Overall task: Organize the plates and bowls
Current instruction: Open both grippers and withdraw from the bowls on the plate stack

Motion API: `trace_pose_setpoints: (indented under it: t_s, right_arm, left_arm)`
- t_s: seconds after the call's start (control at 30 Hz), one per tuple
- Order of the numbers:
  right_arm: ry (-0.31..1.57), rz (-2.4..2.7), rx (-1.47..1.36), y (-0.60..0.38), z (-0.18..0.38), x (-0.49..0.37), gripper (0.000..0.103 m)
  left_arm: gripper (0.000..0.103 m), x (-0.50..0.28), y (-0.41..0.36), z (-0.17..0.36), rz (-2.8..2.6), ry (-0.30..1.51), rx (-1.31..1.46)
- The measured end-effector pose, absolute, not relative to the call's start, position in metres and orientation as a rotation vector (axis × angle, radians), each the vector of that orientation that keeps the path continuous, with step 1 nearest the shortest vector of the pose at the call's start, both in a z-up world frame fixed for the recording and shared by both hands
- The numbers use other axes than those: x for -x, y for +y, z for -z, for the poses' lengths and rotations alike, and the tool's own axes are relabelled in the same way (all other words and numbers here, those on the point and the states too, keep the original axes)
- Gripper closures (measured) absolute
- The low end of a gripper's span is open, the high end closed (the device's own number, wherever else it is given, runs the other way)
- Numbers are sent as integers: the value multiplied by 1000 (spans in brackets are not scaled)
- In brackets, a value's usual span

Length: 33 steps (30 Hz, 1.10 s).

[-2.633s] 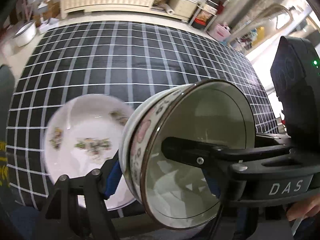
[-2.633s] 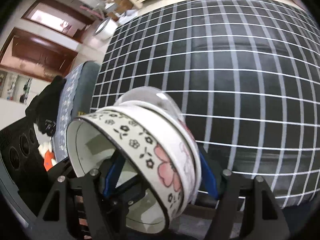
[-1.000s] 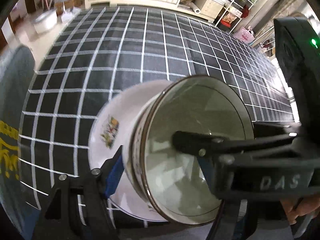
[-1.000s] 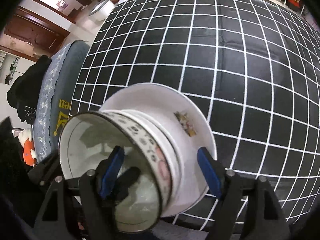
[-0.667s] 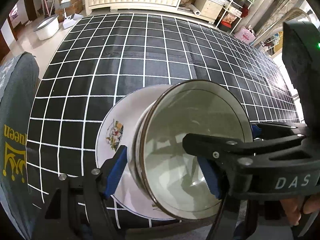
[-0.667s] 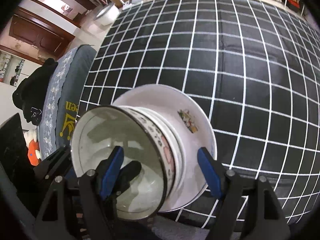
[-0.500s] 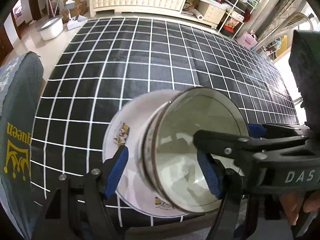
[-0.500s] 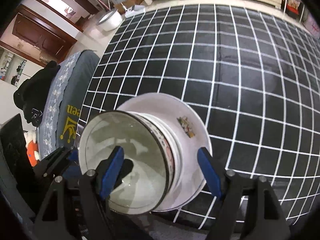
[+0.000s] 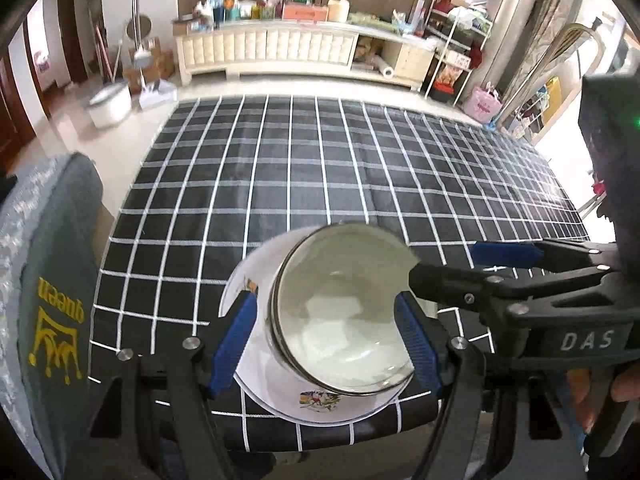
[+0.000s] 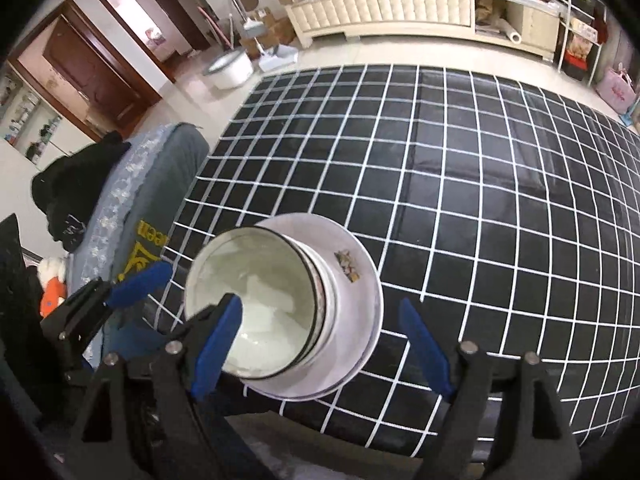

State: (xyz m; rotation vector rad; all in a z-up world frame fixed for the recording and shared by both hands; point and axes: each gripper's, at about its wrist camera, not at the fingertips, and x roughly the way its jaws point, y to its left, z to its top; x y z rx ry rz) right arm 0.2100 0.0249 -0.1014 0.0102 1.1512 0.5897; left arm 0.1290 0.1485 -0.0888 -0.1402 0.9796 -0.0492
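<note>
Tablecloth, black with white grid, covering whole tabletop, also filling right wrist view. Cream sideboard standing against far wall beyond table. Grey cushion with yellow lettering sitting at table's left edge. White basin lying on floor past far left corner.

Floral plate resting flat on cloth at near edge of table, seen again. Stacked bowls sitting upright in middle of plate, top one white inside with dark rim, a flower-patterned side showing in right wrist view.

Left gripper hanging spread wide, blue pads either side of bowls, holding nothing. Right gripper likewise gaping, one blue pad in front of bowl rim, other well clear to right of plate, gripping nothing. Cannot tell if pads are touching bowls.
</note>
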Motion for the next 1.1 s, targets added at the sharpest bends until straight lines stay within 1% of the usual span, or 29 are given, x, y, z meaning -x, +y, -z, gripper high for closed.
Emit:
trace_pose_setpoints:
  t_s: [0.17,0.37,0.77,0.9,0.97,1.1]
  right_arm:
    - [1075,-563,-23,7,84,-199,13]
    - [938,-511,-44,-19,61,-174,13]
    - [782,-388,16,-55,49,-117,12]
    - [732,-366,62,-62,48,-98,3]
    - [718,-362,65,-66,50,-88,0]
    - [702,-353,76,-70,53,-72,0]
  left_arm:
    - [34,-117,138,62,7,899,72]
    - [34,-102,126,45,-16,844,49]
    - [34,-53,108,22,-66,698,79]
    - [24,-38,102,24,-91,683,89]
    - [24,-26,98,24,-81,667,95]
    - [24,-2,87,22,-81,637,61]
